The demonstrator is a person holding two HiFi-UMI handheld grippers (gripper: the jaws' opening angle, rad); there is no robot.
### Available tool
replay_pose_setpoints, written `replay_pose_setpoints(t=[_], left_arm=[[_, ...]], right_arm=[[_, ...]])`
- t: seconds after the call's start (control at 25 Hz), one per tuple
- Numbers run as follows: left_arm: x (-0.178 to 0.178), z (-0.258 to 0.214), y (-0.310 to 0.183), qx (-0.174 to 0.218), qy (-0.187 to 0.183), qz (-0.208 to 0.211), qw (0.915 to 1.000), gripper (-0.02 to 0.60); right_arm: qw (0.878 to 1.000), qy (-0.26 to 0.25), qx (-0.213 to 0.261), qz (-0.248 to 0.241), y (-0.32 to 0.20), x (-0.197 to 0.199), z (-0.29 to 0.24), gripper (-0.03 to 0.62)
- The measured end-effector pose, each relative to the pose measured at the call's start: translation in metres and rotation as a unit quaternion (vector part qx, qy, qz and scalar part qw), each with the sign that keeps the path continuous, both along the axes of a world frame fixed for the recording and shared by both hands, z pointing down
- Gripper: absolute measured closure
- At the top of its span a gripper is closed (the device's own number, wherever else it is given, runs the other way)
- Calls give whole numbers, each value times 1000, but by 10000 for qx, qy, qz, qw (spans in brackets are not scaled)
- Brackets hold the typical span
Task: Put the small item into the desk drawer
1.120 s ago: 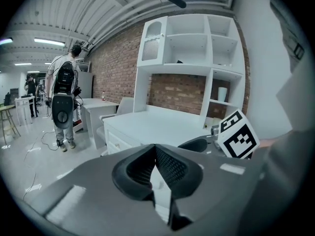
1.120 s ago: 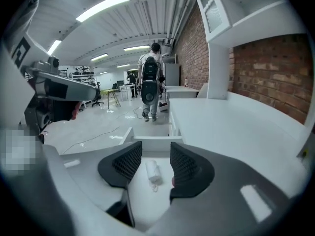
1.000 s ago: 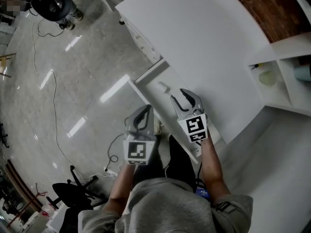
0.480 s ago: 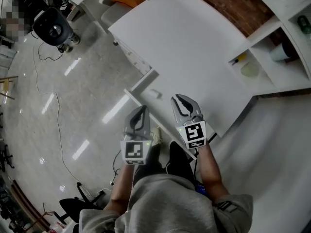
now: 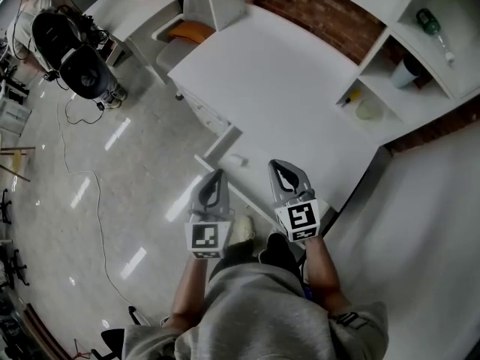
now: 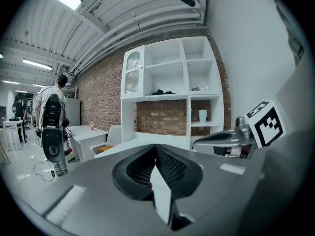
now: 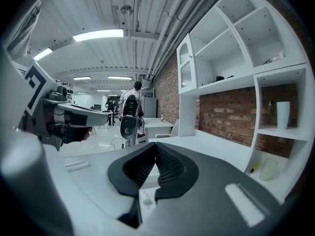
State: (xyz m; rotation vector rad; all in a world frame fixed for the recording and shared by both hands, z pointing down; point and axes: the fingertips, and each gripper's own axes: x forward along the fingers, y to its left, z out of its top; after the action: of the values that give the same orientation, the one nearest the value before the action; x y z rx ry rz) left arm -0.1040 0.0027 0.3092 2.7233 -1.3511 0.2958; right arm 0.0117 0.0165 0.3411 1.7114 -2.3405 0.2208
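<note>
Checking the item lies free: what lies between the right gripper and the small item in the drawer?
Only bare drawer floor, in the head view; the small item lies clear of the shut right gripper.

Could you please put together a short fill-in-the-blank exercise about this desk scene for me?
1. The small pale item lies inside the open ____.
2. The wall behind the white desk is built of red ____.
3. The left gripper, its jaws shut, holds ____.
Missing words: drawer; brick; nothing.
</note>
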Motion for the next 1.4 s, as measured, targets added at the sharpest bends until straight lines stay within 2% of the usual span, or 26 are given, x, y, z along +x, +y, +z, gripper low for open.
replay_pose_setpoints(t=[0.6, 1.4], left_arm=[[-13, -17, 25, 219, 42, 533, 9983, 569], [-33, -14, 29, 234, 54, 589, 9980, 569]], right_arm=[[9977, 101, 240, 620, 46, -3, -21, 591], [9962, 272, 275, 777, 54, -13, -23, 592]])
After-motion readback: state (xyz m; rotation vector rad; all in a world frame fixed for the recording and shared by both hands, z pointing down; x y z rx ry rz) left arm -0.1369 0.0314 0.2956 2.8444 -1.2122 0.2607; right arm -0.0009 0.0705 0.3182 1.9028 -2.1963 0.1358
